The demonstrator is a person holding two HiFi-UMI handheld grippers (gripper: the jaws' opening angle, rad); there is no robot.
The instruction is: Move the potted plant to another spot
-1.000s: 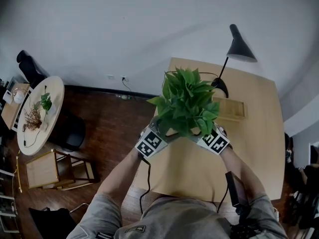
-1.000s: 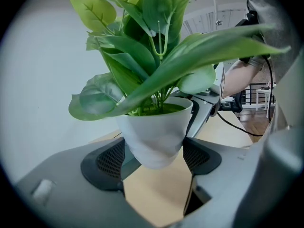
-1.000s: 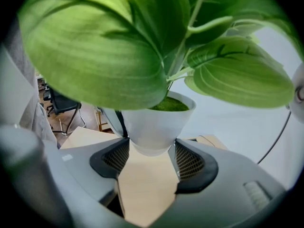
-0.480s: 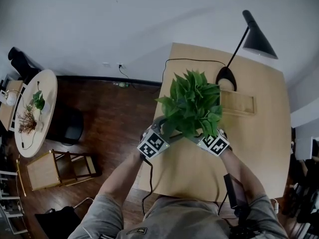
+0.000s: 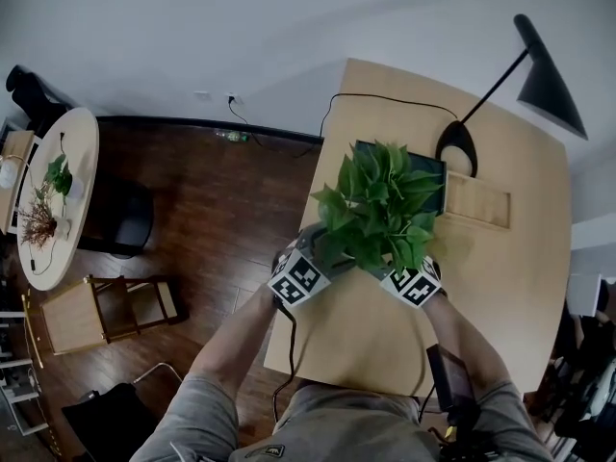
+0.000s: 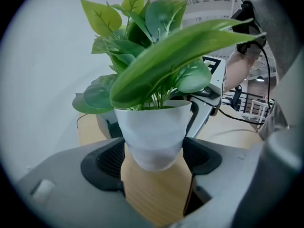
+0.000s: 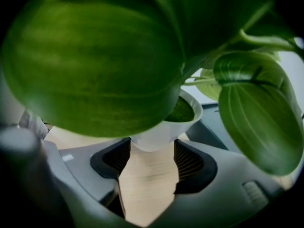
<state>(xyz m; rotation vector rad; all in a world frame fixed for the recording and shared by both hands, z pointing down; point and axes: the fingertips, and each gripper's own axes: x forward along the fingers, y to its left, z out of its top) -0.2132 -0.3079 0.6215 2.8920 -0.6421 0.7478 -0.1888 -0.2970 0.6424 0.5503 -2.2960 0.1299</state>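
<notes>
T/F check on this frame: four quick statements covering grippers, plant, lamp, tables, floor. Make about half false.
1. The left gripper and right gripper are both closed on the white pot. True.
2. The lamp is white. False: it is black.
3. The plant is above the round table. False: it is above the rectangular wooden table; the round table stands off to the left.
4. The floor is dark wood. True.
</notes>
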